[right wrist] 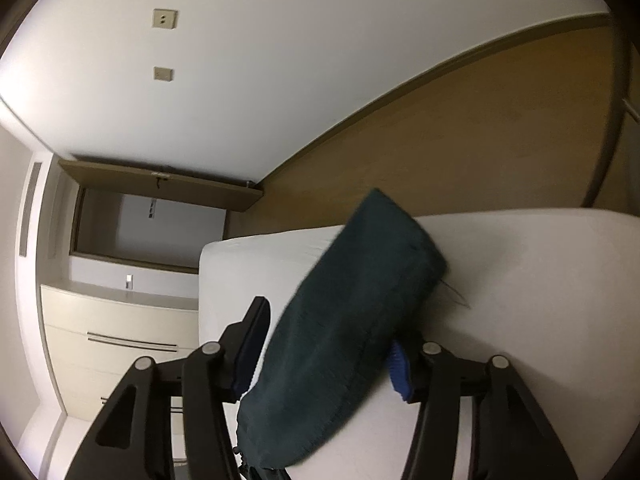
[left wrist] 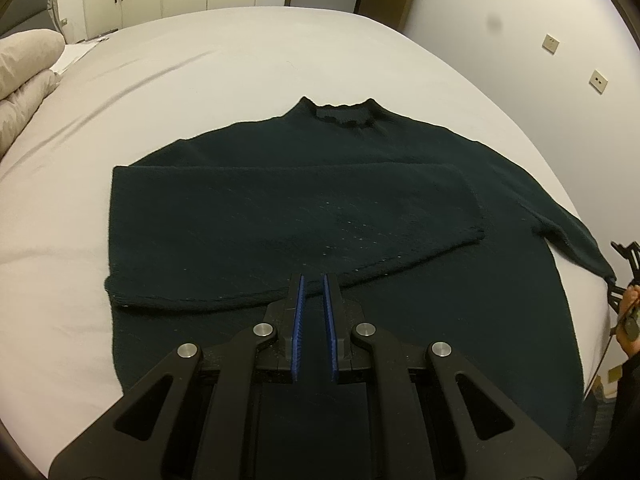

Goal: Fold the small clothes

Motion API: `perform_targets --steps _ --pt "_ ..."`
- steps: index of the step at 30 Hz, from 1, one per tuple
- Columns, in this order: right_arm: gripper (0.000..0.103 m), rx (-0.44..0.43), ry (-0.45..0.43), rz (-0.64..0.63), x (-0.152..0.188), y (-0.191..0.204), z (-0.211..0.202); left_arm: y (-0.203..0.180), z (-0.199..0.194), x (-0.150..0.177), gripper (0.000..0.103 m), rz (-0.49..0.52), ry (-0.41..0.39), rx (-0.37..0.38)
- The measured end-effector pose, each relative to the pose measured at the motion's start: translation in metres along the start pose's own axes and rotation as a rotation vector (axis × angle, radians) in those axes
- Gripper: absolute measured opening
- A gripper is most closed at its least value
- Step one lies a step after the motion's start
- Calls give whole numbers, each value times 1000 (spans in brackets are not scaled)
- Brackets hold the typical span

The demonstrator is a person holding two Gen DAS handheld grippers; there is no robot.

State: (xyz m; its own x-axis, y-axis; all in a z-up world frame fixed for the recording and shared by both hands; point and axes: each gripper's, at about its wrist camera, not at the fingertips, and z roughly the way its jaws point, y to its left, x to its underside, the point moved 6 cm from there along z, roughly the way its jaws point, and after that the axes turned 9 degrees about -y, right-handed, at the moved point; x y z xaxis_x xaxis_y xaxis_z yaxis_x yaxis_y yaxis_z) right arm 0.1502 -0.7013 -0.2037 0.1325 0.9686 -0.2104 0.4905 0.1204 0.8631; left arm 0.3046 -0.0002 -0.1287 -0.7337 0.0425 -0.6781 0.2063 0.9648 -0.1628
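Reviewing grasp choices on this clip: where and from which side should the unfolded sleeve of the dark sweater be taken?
Near its cuff end, where the sleeve trails off the bed edge. That end hangs free with space beneath, so a finger can probably pass under it from the bed's side. The right claw already straddles it there, jaws wide. The left claw points at the sweater body, holding nothing.

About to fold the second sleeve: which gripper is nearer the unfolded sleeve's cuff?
Right. The right gripper has the unfolded sleeve lying between its spread fingers at the bed's edge. The left gripper hovers over the sweater's lower middle, away from that cuff.
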Motion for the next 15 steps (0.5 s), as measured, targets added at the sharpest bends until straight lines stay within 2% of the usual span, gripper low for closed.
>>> perform_targets --steps 1,2,3,5,9,11,12,13,15 --pt "55 -5 5 -9 1 0 2 -1 0 0 9 -3 1 7" --pt "47 -12 11 -18 2 1 4 -2 1 0 9 -10 1 15" --pt "33 -20 20 -26 3 1 5 -2 1 -1 9 -21 1 28" --pt "16 -10 34 -47 4 2 8 -1 2 -4 9 -48 0 50" --pt "13 28 4 -127 6 18 8 6 4 -13 9 -125 -14 107" --pt "13 26 -6 -205 14 44 12 10 5 -17 11 -157 -15 130" --pt "13 21 -5 -252 21 60 16 12 6 -19 14 -175 -14 145" --pt "12 3 2 -318 33 84 21 14 7 -22 21 -197 -16 162" --pt "12 -40 26 -438 64 128 31 18 7 -27 47 -228 -26 191"
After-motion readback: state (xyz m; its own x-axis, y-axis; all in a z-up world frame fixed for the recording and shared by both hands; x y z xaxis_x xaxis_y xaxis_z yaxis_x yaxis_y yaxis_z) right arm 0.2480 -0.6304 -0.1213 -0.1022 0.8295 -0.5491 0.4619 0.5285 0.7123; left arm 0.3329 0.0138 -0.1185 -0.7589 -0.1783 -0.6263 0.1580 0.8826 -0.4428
